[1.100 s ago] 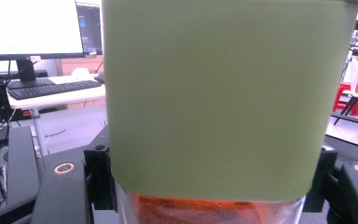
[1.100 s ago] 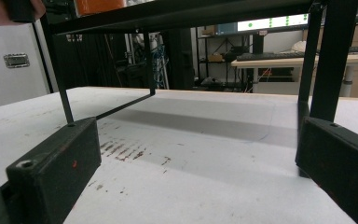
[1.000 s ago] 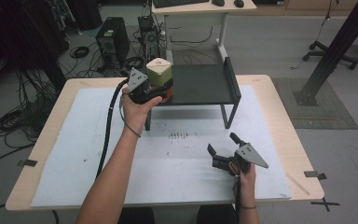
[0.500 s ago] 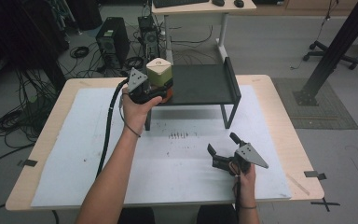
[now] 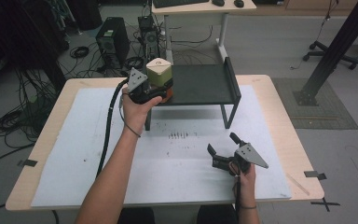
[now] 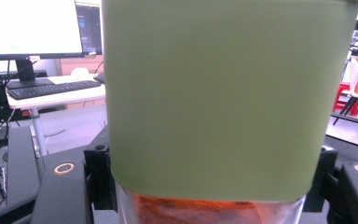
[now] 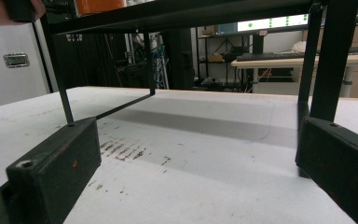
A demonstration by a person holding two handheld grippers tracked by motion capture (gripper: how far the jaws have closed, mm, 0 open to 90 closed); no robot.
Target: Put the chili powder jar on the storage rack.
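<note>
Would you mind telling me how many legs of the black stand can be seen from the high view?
2. One leg is at the front left, just below the left hand; the other is at the front right corner. The rear legs are likely hidden under the stand's shelf.

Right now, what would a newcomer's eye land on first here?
The green-lidded clear jar with orange contents, clamped in the left gripper at the left end of the black metal shelf. Next, the right gripper, open and empty, low over the white table cover.
</note>
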